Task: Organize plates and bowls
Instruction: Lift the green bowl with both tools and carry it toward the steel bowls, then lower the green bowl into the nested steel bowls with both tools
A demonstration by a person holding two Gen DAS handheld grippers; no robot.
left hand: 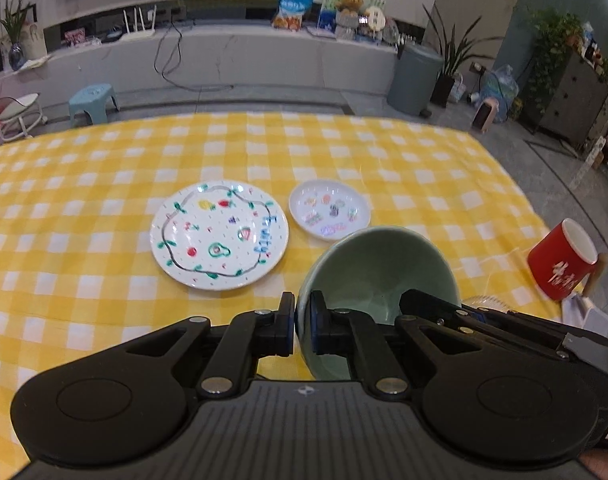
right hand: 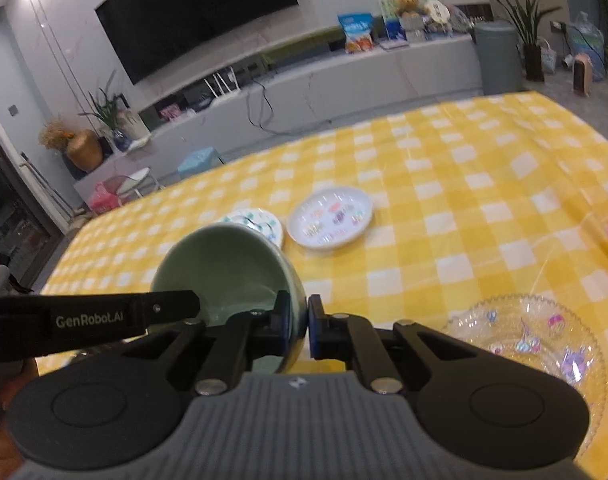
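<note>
A pale green bowl (left hand: 375,268) is tilted, its opening facing away from me, and held from both sides. My left gripper (left hand: 302,304) is shut on its left rim, one pad inside and one outside. My right gripper (right hand: 302,312) is shut on the opposite rim of the bowl (right hand: 220,264). A large white plate (left hand: 219,235) with painted fruit lies flat on the yellow checked cloth (left hand: 104,184), left of the bowl. A small white patterned plate (left hand: 329,209) lies just beyond the bowl. A clear glass plate (right hand: 523,340) with stickers sits near my right gripper.
A red mug (left hand: 563,260) stands near the table's right edge. The table's far edge drops to the floor, where a blue stool (left hand: 92,100) and a grey bin (left hand: 413,76) stand. The left gripper's arm (right hand: 104,318) crosses the right wrist view.
</note>
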